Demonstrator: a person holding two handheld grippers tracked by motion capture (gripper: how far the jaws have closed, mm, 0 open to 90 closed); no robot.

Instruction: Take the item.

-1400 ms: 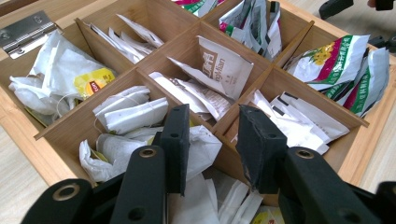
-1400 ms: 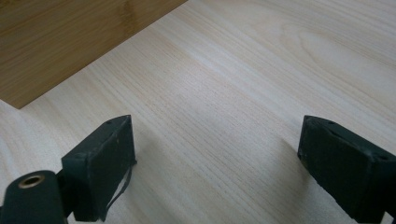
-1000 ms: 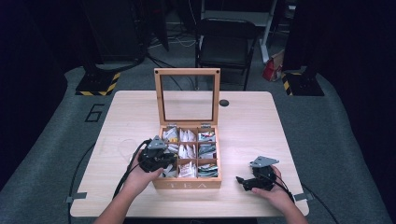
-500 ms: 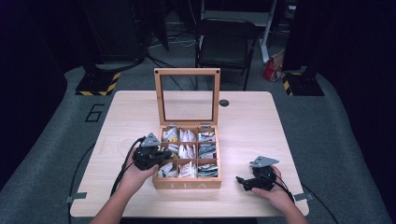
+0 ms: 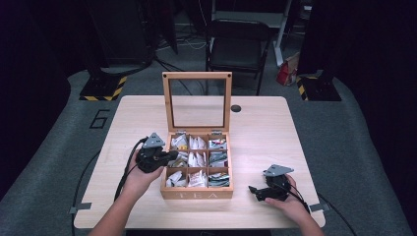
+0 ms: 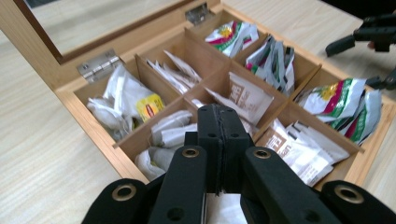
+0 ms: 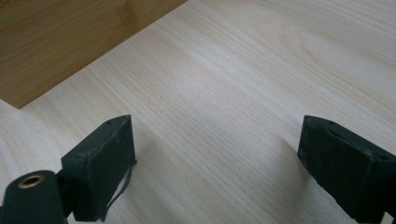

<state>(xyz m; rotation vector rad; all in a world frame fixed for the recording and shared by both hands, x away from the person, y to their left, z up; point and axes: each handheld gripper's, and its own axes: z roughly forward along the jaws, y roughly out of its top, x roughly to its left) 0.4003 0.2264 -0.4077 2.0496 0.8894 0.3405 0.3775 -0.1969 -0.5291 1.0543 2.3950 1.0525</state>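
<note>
A wooden tea box stands open mid-table, its glass lid upright, and its compartments hold several tea bags. My left gripper hovers at the box's left edge, pointing right. In the left gripper view its jaws are pressed together, with a white tea bag showing just beneath them, above the box's left rim. My right gripper rests on the table to the right of the box. It stands open over bare wood, with nothing between its fingers.
A small black disc lies on the table behind the box. A black folding chair stands beyond the far edge. The box's side wall fills the upper left of the right gripper view.
My left gripper has drawn back to the left, out of the box's left compartments, and risen a little. The right gripper has stayed put.
</note>
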